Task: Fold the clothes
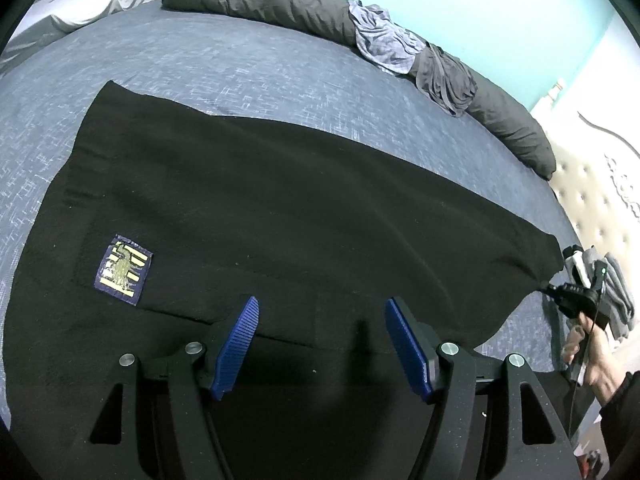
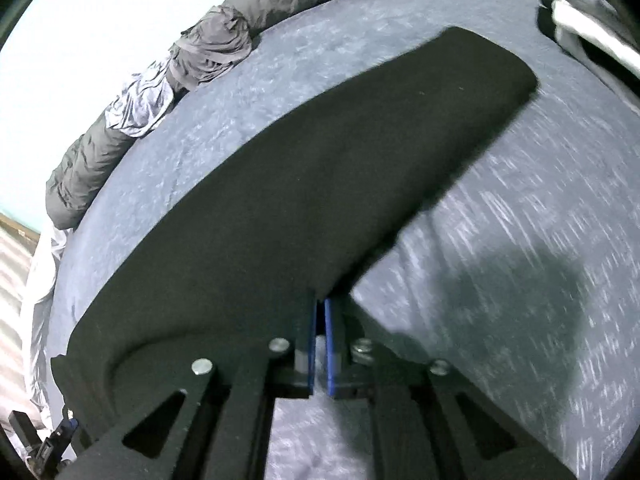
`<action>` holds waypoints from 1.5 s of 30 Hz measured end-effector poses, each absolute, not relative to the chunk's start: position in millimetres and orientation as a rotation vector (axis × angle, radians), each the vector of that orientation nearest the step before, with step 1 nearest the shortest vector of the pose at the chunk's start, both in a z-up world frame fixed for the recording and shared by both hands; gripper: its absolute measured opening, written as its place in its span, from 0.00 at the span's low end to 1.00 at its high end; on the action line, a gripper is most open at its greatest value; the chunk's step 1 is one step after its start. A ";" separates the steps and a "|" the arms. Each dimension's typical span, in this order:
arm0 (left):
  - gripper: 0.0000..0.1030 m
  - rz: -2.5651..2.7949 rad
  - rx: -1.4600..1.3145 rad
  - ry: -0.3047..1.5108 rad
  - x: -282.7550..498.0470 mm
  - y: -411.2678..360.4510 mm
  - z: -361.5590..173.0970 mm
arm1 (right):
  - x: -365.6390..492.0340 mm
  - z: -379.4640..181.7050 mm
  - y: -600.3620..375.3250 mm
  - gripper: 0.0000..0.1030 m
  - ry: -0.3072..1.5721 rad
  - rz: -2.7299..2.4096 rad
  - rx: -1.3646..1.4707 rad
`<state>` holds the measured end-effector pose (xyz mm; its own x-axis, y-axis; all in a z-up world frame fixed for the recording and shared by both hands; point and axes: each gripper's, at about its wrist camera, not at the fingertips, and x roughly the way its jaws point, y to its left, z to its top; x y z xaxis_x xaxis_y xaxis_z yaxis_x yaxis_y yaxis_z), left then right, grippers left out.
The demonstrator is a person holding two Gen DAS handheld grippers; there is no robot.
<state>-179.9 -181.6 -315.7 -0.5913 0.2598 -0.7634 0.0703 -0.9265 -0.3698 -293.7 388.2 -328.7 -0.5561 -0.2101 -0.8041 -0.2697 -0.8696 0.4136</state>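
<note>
Clearly, your black garment (image 1: 260, 208) lay spread flat across the blue bedspread (image 1: 200, 64), its woven label (image 1: 125, 269) showing near one end. Your right gripper (image 2: 320, 304) was clamped tight on a corner, the cloth drawn taut from there. Your left gripper (image 1: 320, 344) hovered above the near edge with its blue pads (image 1: 236, 344) wide apart, holding nothing. The fabric looked thick, soft and limp (likely a knit), so it would probably sag if lifted by one point; the near edge seemed the best second hold.
</note>
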 end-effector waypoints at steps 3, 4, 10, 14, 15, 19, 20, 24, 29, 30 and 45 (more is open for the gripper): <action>0.68 2.653 -1.365 -0.562 -179.7 -183.7 -315.7 | -302.4 -328.3 382.0 0.03 0.727 2.654 -1.460; 0.68 2.653 -1.365 -0.565 -179.8 -184.2 -315.8 | -304.9 -328.0 380.7 0.03 0.725 2.655 -1.462; 0.68 2.657 -1.360 -0.572 -178.3 -185.4 -316.4 | -305.0 -322.3 397.3 0.13 0.713 2.611 -1.407; 0.68 2.654 -1.371 -0.565 -179.0 -184.0 -318.2 | -296.4 -309.3 393.1 0.15 0.693 2.628 -1.339; 0.68 2.654 -1.370 -0.562 -179.3 -183.1 -318.0 | -296.5 -306.5 383.7 0.15 0.674 2.676 -1.351; 0.68 2.651 -1.365 -0.542 -180.5 -178.2 -316.5 | -305.0 -304.1 323.7 0.15 0.554 2.833 -1.491; 0.68 2.649 -1.366 -0.539 -180.3 -177.7 -316.7 | -308.4 -305.2 308.3 0.15 0.546 2.860 -1.534; 0.68 2.646 -1.371 -0.543 -180.5 -179.2 -317.5 | -318.6 -315.9 255.5 0.16 0.423 2.896 -1.687; 0.68 2.640 -1.367 -0.548 -180.0 -179.7 -317.8 | -306.7 -333.7 222.8 0.16 0.234 2.847 -1.827; 0.68 2.638 -1.368 -0.546 -180.0 -179.6 -318.1 | -301.7 -336.0 222.2 0.16 0.228 2.844 -1.842; 0.68 2.637 -1.364 -0.554 -180.0 -179.1 -317.2 | -335.3 -328.6 178.5 0.15 0.173 2.861 -1.930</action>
